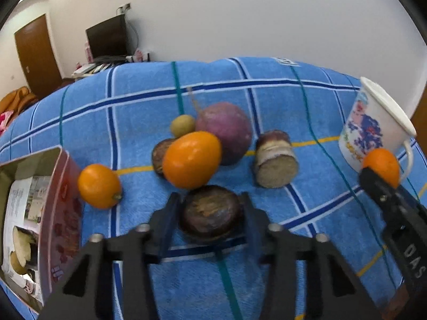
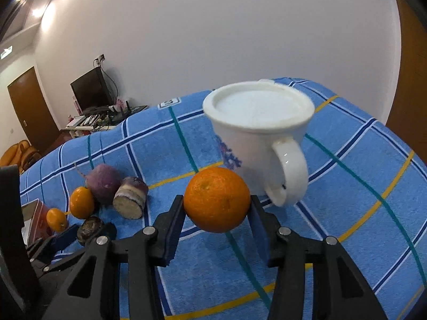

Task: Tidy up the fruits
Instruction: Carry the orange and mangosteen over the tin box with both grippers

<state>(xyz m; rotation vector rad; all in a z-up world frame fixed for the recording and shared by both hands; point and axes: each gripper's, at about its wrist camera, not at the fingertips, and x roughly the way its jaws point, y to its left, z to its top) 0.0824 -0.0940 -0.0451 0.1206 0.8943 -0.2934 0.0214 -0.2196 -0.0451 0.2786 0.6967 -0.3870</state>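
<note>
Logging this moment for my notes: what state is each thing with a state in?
Left gripper: shut on dark round brown fruit.
Right gripper: shut on round orange, lifted.
White printed mug: upright, lid on.
Red cardboard box: open.
Purple cane chunk: cut, lying sideways.

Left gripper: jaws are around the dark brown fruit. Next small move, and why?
Probably lift it straight up, then carry it toward the box. The left gripper has its jaws closed against both sides of the dark fruit, which rests on the blue cloth. An orange sits close behind it, so a vertical lift should avoid nudging it. The box at left already holds pieces.
</note>
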